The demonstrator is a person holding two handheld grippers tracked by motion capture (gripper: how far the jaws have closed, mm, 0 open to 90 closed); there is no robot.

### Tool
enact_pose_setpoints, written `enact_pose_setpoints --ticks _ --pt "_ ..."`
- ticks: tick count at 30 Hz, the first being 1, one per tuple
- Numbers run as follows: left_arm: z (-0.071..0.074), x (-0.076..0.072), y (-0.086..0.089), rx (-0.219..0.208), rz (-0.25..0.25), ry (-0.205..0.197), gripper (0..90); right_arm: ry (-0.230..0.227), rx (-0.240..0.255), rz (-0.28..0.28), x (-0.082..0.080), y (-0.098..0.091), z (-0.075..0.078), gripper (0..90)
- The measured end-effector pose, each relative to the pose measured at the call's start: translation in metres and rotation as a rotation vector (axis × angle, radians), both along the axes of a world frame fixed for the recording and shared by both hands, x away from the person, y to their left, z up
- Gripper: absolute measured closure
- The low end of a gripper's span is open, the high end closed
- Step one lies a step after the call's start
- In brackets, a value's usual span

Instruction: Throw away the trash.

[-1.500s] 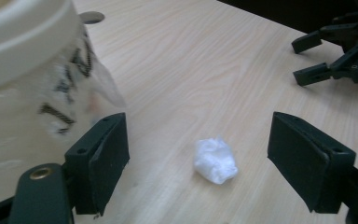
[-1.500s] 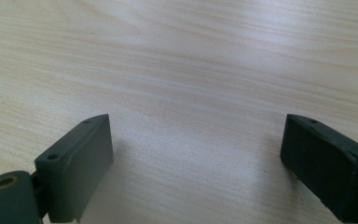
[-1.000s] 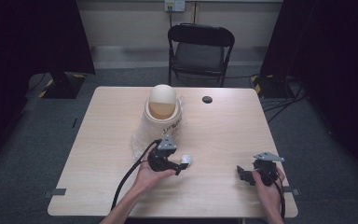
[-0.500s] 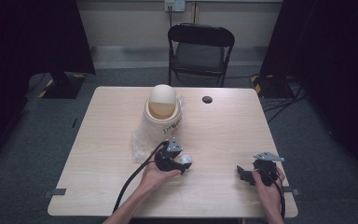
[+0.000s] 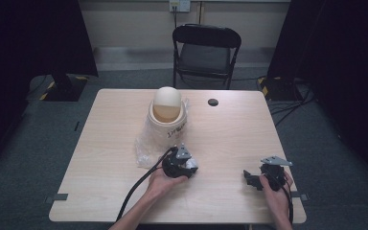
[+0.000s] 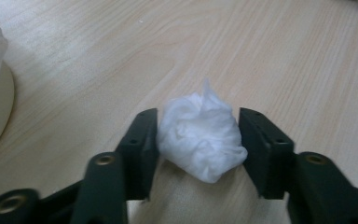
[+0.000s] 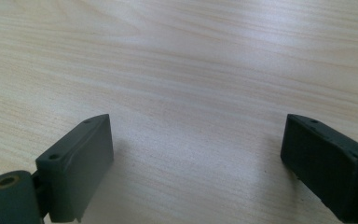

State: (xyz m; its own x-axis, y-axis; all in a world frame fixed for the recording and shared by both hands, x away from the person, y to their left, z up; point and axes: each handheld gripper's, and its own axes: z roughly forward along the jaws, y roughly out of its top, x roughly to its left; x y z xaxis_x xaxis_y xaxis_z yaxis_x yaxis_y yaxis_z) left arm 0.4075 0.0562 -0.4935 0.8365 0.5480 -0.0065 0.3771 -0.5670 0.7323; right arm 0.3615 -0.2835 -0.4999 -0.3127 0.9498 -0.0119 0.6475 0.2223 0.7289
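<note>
A crumpled white tissue wad [image 6: 198,140] lies on the wooden table [image 5: 230,139]. My left gripper [image 6: 198,114] has both black pads [image 6: 142,140] against its sides; the jaws have just been closing with the wad between them. From the high view, the left gripper [image 5: 190,166] is low over the table's front middle, and the white wad [image 5: 192,164] peeks out at its tip. My right gripper [image 5: 249,179] rests near the front right edge. Its jaws [image 7: 196,126] stand wide open over bare wood.
A cream bin with a domed lid [image 5: 167,112] stands behind the left gripper, with clear plastic film [image 5: 146,143] spread at its near side. A small black disc [image 5: 213,102] lies farther back. A black chair [image 5: 206,48] stands beyond the table.
My left gripper has sunk a little toward the table and its jaws have narrowed onto the tissue wad. The right hand has kept still.
</note>
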Motion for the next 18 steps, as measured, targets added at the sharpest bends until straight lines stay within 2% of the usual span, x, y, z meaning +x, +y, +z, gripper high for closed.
enact_pose_setpoints --ticks 7,8,13,14,15,18 --pt "0.0005 0.0006 0.0012 -0.006 -0.011 0.005 57.1 0.0 0.0 0.0 0.0 0.0 0.0 8.6" --pt "0.0001 0.0013 0.0017 -0.021 -0.01 0.006 57.5 0.001 0.0 0.001 0.0 0.0 0.0001 8.6" --pt "0.0014 0.0028 0.004 -0.043 -0.007 0.021 57.6 0.0 0.0 0.0 0.0 0.0 0.0 8.6" --pt "0.0031 0.0027 0.0047 -0.061 -0.006 0.024 57.6 0.0 0.0 0.0 0.0 0.0 0.0 8.6" --pt "0.0047 0.003 0.0058 -0.05 -0.01 0.019 57.6 0.0 0.0 0.0 0.0 0.0 0.0 8.6" --pt "0.0062 0.0034 0.0076 -0.065 -0.009 0.019 57.6 0.0 0.0 0.0 0.0 0.0 0.0 8.6"
